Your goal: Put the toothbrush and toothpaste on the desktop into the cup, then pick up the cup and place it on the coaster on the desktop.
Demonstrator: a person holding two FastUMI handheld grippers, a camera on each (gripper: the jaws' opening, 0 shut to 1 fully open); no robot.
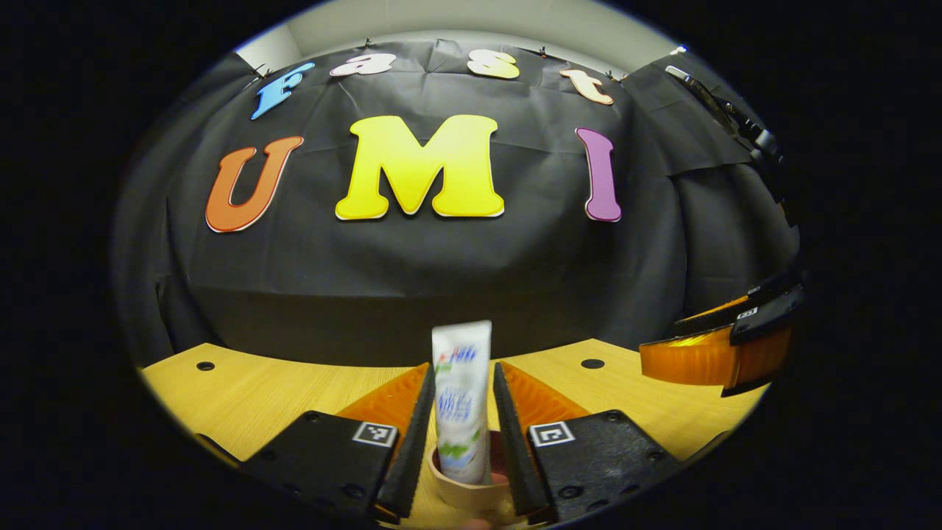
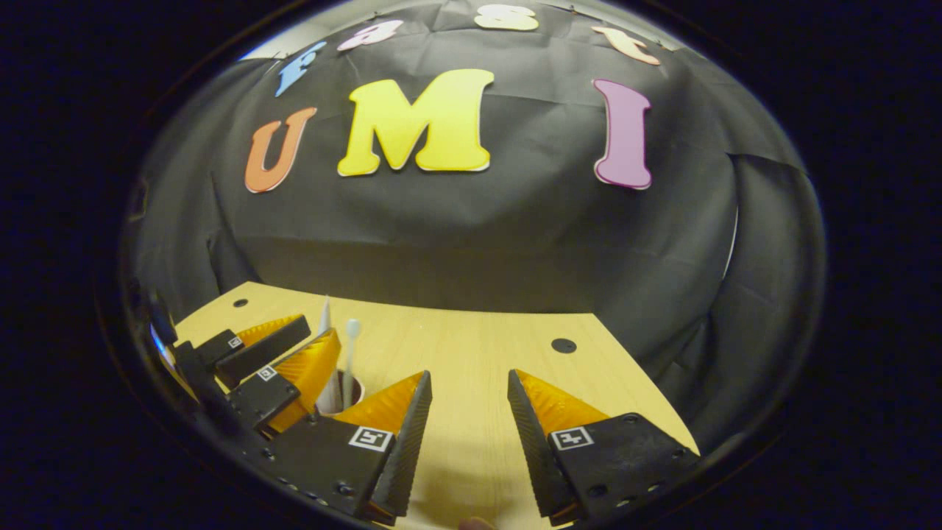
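Left gripper [image 1: 462, 412]: clenched on the upright toothpaste tube [image 1: 461, 401], its base inside the cup [image 1: 471, 493].
Right gripper [image 2: 469, 419]: released, above the wooden desktop [image 2: 471, 353].

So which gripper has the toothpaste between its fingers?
The left gripper: the toothpaste stands between its fingers, its bottom in the cup. The right gripper is open over bare desk.
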